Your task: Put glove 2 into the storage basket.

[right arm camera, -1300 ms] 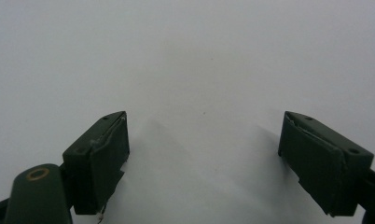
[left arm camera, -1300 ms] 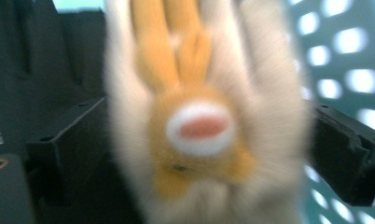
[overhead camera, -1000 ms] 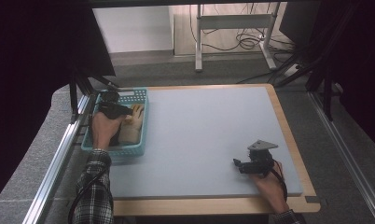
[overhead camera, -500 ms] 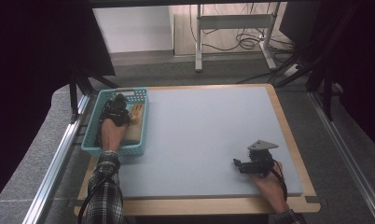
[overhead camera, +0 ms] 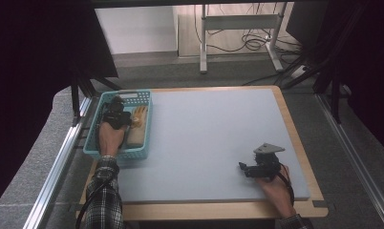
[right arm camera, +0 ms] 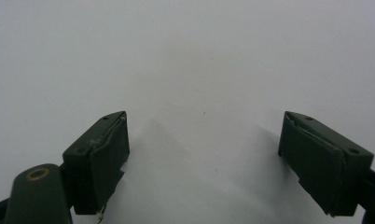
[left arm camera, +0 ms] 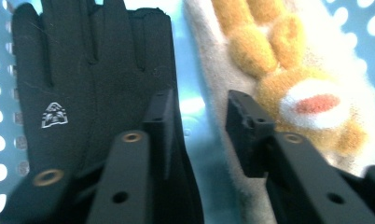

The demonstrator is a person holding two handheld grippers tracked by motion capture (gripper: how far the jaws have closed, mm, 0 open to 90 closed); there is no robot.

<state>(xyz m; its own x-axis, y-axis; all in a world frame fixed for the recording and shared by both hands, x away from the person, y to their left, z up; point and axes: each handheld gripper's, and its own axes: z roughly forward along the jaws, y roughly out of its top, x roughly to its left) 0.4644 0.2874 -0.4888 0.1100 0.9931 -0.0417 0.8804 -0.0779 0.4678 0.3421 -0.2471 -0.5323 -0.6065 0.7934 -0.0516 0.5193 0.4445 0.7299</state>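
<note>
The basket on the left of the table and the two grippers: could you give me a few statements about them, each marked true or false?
1. A black glove lies in the blue basket. True.
2. The left gripper grips the furry paw glove. False: its jaws stand apart over the gap between the two gloves, clamping nothing.
3. The right gripper is open above bare table. True.
4. The basket sits at the table's right edge. False: at its left edge.

Left tool (left arm camera: 195,126) lower into basket (overhead camera: 97,143), jaws just reopening between black glove (left arm camera: 92,79) and plush glove (left arm camera: 288,79).
</note>
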